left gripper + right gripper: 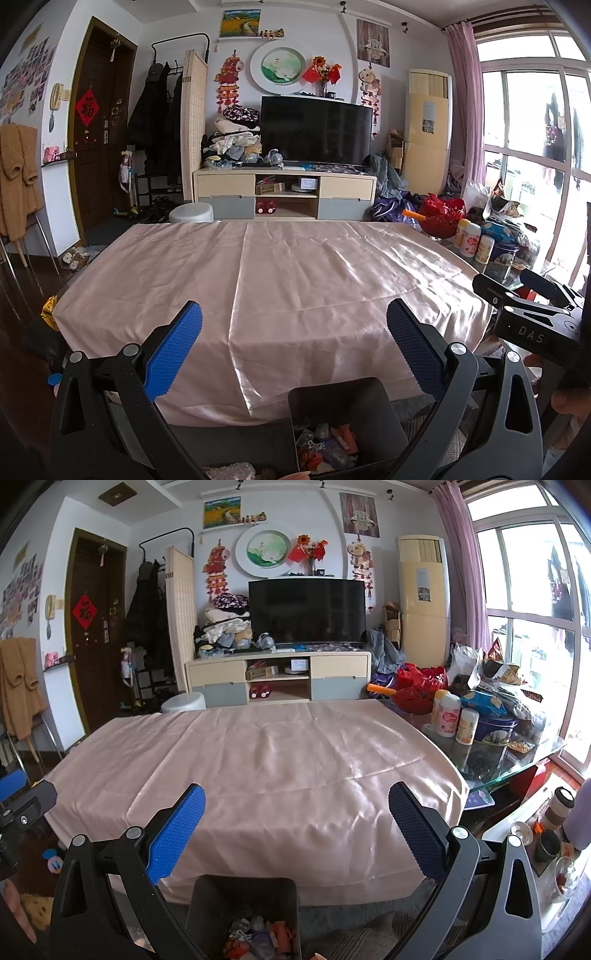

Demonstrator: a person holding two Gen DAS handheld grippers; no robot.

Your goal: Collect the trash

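Both tongs held level over the near edge of the worktop. Left tongs (293,347) spread wide, nothing between the blue pads. Right tongs (297,829) the same: wide apart, empty.

Trash (258,939) sits in the dark bin (242,893) at bottom centre of the right view, bottom right of centre in the left (332,402). Crumpled wrappers, orange, red and pale lilac scraps, film-like and light. Bin is squarish, matte, thin-walled, open on top.

Pink cloth (295,280) covers the worktop: satin sheen, fold creases, hanging over the near edge. No loose scraps visible on it, so collection looks about done.

If anything remains, likely at the cluttered right of frame among the bottles (448,716) and snack bags. To do it well: scan there first, pinch light wrappers near their middle, let go low over the bin so nothing drifts. Slippery cloth may drag; lift, don't scrape.
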